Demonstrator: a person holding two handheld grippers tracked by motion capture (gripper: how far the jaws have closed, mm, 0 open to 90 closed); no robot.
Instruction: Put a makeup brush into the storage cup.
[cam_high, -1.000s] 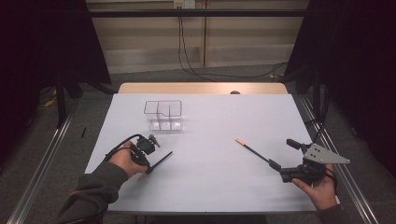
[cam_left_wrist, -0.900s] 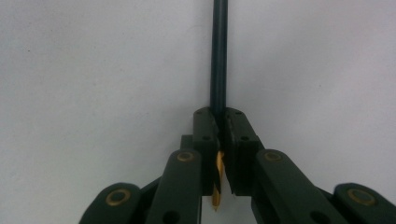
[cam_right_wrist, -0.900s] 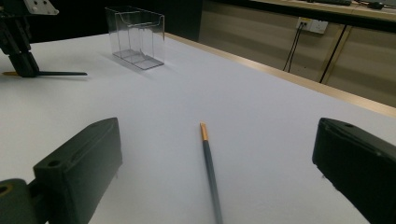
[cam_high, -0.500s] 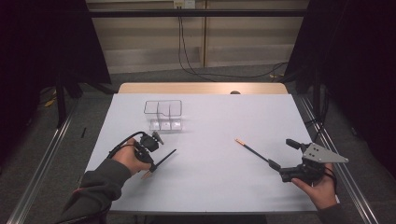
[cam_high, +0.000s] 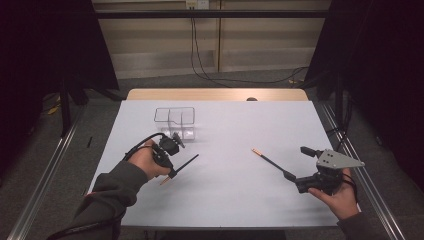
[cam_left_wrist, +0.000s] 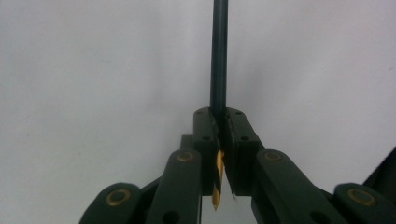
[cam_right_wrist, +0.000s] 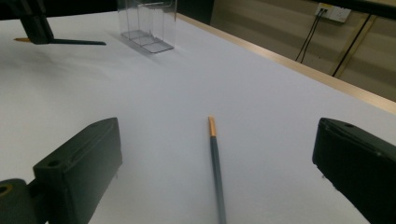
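You are working over a white table (cam_high: 225, 200) with a wooden far edge, dark curtains at both sides and cables on the wall behind. Your left gripper (cam_high: 167, 165) is clamping one dark pencil (cam_high: 185, 162) just above the table, near the clear box (cam_high: 175, 122). Your right gripper (cam_right_wrist: 215, 177) is standing wide apart around the second pencil (cam_right_wrist: 217, 168), which is lying flat. The left gripper view is showing the gold tip (cam_left_wrist: 216, 186) behind the pads.

1. Even overhead light falls on the white tabletop (cam_high: 225, 140); the surrounding room is dark.
2. Shadows are soft and faint, and there is no harsh glare.
3. The high view is slightly soft and grainy.
4. In the left gripper view the tabletop looks dim and grey.
5. In the right gripper view the near tongs (cam_right_wrist: 219, 172) are blurred.
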